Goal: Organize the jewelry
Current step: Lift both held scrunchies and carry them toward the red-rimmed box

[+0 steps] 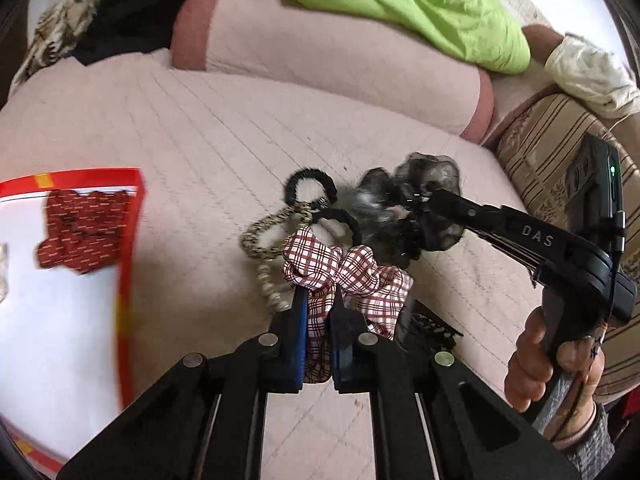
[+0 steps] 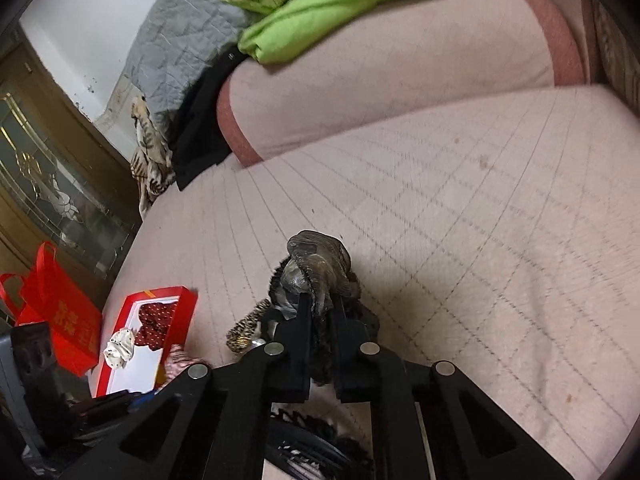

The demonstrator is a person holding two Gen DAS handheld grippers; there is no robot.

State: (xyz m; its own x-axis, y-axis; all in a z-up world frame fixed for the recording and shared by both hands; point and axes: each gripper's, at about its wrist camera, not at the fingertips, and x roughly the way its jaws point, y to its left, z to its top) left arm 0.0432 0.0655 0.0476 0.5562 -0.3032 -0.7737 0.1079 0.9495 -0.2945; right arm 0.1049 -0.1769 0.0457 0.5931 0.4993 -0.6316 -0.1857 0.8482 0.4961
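A pile of hair accessories lies on the pink quilted sofa seat (image 1: 180, 128). My left gripper (image 1: 319, 300) is shut on a red-and-white plaid scrunchie (image 1: 340, 268). My right gripper (image 2: 320, 308) is shut on a grey-black sheer scrunchie (image 2: 320, 264), which also shows in the left wrist view (image 1: 424, 184) with the right gripper (image 1: 424, 200) on it. Beside them lie black hair ties (image 1: 310, 184), a leopard-print tie (image 1: 272, 232) and a pearl bracelet (image 1: 270, 284). A red-rimmed white box (image 1: 128, 280) at the left holds a dark red scrunchie (image 1: 80, 236).
A pink bolster cushion (image 1: 320, 56) and a green cloth (image 1: 400, 4) lie behind the pile. A striped armrest (image 1: 540, 152) is at the right. A black hair claw (image 1: 428, 324) lies near my left fingers. A red gift bag (image 2: 60, 312) stands beside the sofa.
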